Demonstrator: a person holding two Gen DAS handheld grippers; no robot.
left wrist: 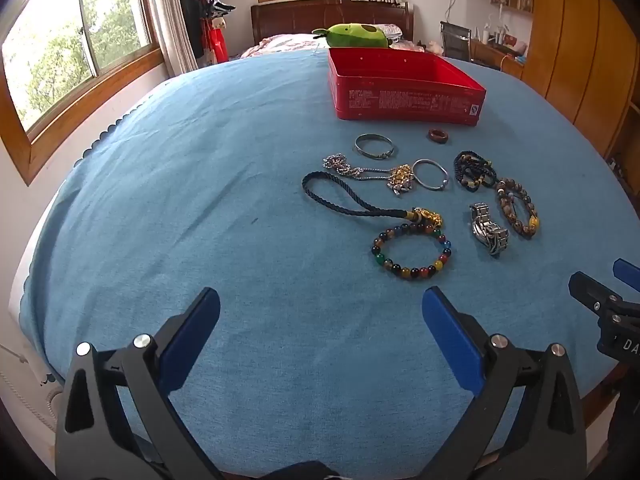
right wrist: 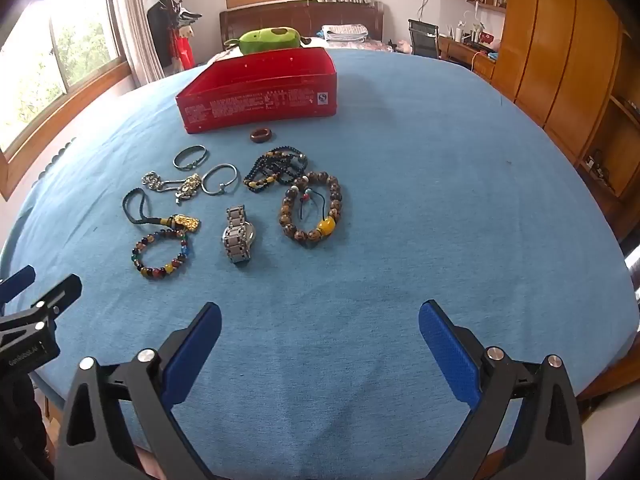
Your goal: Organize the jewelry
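Observation:
Several pieces of jewelry lie on a blue tablecloth (left wrist: 200,200) in front of an open red tin box (left wrist: 404,84) (right wrist: 260,92). Nearest are a multicoloured bead bracelet (left wrist: 412,250) (right wrist: 162,254), a silver watch (left wrist: 490,230) (right wrist: 238,238) and a brown bead bracelet with a yellow bead (left wrist: 518,212) (right wrist: 312,212). Further back lie a dark cord with a gold charm (left wrist: 360,202), a chain (left wrist: 368,174), two silver bangles (left wrist: 374,146) (left wrist: 430,174), dark beads (left wrist: 474,170) and a brown ring (left wrist: 437,135) (right wrist: 261,135). My left gripper (left wrist: 320,308) and right gripper (right wrist: 320,320) are open, empty, short of the jewelry.
A green plush toy (left wrist: 356,36) lies behind the box. The table's near edge runs just under both grippers. A wooden wardrobe (right wrist: 560,60) stands to the right, windows (left wrist: 72,52) to the left, a bed (left wrist: 320,20) behind.

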